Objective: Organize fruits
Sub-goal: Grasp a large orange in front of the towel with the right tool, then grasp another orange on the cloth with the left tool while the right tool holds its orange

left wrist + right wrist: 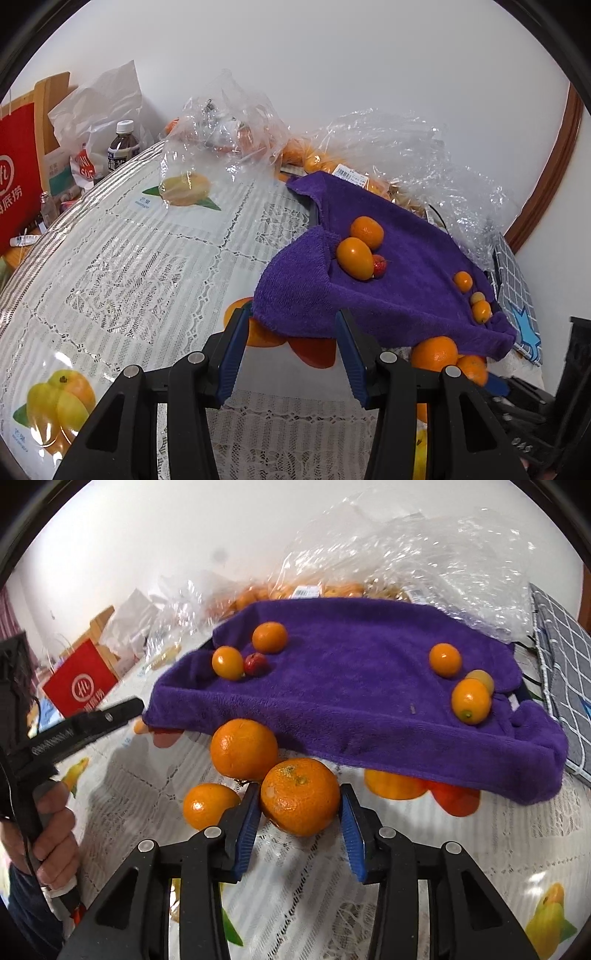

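A purple towel lies draped over a raised dark tray, with several kumquats and a small red fruit on it. My left gripper grips the towel's near-left hanging edge, which fills the gap between its blue pads; in the right wrist view its tip sits at that corner. On the table in front of the towel, my right gripper is shut on a mandarin, a pad against each side. A larger orange and a small one lie just left of it.
Crinkled clear plastic bags holding more oranges stand behind the towel. A grey checked cloth lies at the right. A red paper bag, a dark bottle and packets crowd the far left. A hand holds the left gripper's handle.
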`<state>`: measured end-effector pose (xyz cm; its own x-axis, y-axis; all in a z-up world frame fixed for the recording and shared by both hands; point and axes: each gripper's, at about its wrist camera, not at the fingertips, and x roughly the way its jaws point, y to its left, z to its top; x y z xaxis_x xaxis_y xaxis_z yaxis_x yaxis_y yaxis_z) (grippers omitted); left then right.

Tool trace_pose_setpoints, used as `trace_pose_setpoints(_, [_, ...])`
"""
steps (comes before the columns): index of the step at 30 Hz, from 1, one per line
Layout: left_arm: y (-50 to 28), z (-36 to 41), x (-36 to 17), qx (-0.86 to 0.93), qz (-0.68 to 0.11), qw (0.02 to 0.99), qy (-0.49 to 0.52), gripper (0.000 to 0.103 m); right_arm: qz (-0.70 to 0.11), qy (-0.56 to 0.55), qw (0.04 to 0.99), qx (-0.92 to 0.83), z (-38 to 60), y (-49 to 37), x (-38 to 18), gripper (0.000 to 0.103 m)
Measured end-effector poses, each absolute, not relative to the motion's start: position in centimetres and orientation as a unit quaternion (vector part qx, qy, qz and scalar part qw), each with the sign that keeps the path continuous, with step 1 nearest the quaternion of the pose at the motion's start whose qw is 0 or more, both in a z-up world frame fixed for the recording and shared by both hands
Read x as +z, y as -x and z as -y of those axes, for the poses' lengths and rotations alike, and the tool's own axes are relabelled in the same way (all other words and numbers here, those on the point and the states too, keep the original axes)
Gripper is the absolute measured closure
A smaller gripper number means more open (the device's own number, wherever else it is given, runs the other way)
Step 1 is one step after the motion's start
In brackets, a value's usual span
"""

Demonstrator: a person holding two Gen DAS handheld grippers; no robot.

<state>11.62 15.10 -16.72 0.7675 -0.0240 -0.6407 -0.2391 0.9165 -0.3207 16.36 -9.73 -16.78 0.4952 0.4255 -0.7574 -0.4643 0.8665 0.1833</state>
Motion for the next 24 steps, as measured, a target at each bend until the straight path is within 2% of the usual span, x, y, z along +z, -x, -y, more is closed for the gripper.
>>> trace_pose_setpoints(14, [-11.9,-12.4,-16.9,0.016,-0.351,0.924,0.152,0.057,-0.394,0.000,0.900,0.188,18.5,-14.9,-15.2,0.061])
trace_pose_setpoints(24, [-12.0,-11.5,-17.0,-0.023,-0.356,0.923,0.144,0.057,-0.390,-0.015,0.903,0.178,20.5,-15.1,-15.9,0.061])
